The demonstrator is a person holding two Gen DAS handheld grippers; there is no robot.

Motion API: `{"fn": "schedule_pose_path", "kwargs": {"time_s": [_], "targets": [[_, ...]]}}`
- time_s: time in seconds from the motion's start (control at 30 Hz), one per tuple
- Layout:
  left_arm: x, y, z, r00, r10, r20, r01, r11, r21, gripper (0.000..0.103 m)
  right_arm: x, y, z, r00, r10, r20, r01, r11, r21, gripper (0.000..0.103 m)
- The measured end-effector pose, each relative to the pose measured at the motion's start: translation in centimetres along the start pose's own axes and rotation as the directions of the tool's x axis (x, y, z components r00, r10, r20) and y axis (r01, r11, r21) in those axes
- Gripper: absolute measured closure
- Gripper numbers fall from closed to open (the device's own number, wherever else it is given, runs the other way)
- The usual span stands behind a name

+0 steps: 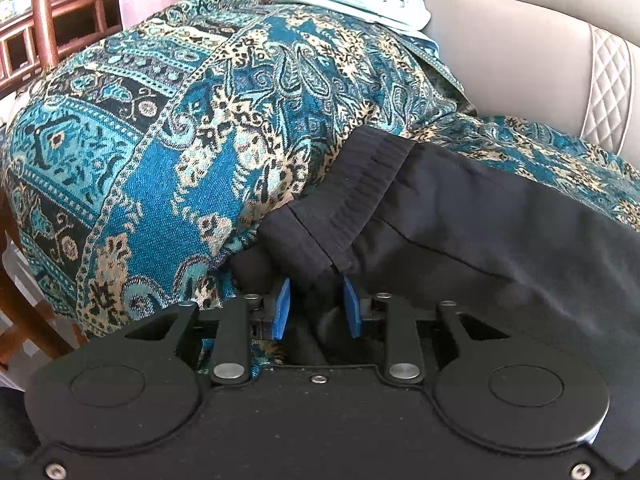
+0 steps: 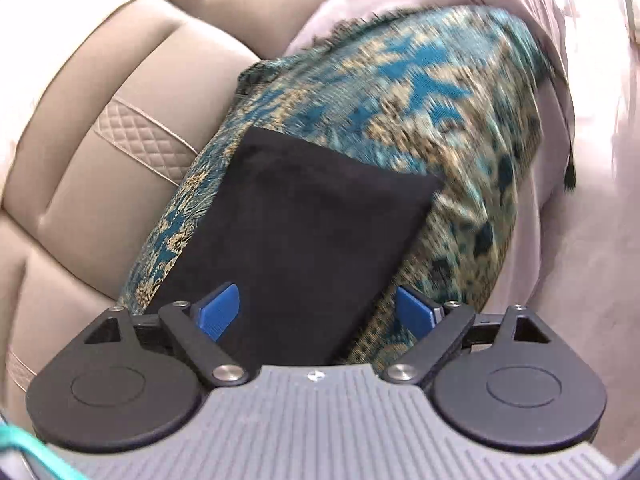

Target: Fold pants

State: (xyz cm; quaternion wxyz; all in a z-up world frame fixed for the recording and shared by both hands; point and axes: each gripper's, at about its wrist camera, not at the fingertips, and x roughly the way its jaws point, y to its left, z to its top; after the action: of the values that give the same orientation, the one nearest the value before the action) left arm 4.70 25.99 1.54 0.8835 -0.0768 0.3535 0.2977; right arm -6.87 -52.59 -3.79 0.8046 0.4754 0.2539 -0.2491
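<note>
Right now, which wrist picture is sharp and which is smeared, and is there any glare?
Left wrist view: sharp, the black pants' waistband ribbing and the blue patterned throw read crisply. Right wrist view: streaky motion blur across the throw, worst at upper right; daylight washes out the pale sofa upholstery at the right.

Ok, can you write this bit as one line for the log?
left gripper: shut on black fabric pants | right gripper: open above pants | surface: teal patterned throw

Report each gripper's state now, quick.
Left gripper: shut on the black pants near the waistband.
Right gripper: open, fingers wide, pants leg between them, not gripped.
</note>
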Motion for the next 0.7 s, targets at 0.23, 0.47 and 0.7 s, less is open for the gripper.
{"fn": "schedule_pose_path", "kwargs": {"time_s": [0.23,0.47,0.7], "targets": [[0.0,-0.3,0.2,1.0,0.016,-0.015,-0.016,1.0,-0.012,0.074,0.0,0.2,-0.7,0.989,0.145,0.012,-0.145,0.989,0.008,0.013],[0.2,-0.3,0.5,0.999,0.019,-0.033,-0.02,0.999,-0.026,0.073,0.7,0.3,-1.6,0.971,0.157,0.18,-0.16,0.987,0.005,0.009],[0.2,-0.1,0.7,0.999,0.017,-0.045,-0.019,0.999,-0.041,0.073,2.1,0.3,-0.2,0.947,0.13,0.292,-0.134,0.991,-0.006,0.017]]}}
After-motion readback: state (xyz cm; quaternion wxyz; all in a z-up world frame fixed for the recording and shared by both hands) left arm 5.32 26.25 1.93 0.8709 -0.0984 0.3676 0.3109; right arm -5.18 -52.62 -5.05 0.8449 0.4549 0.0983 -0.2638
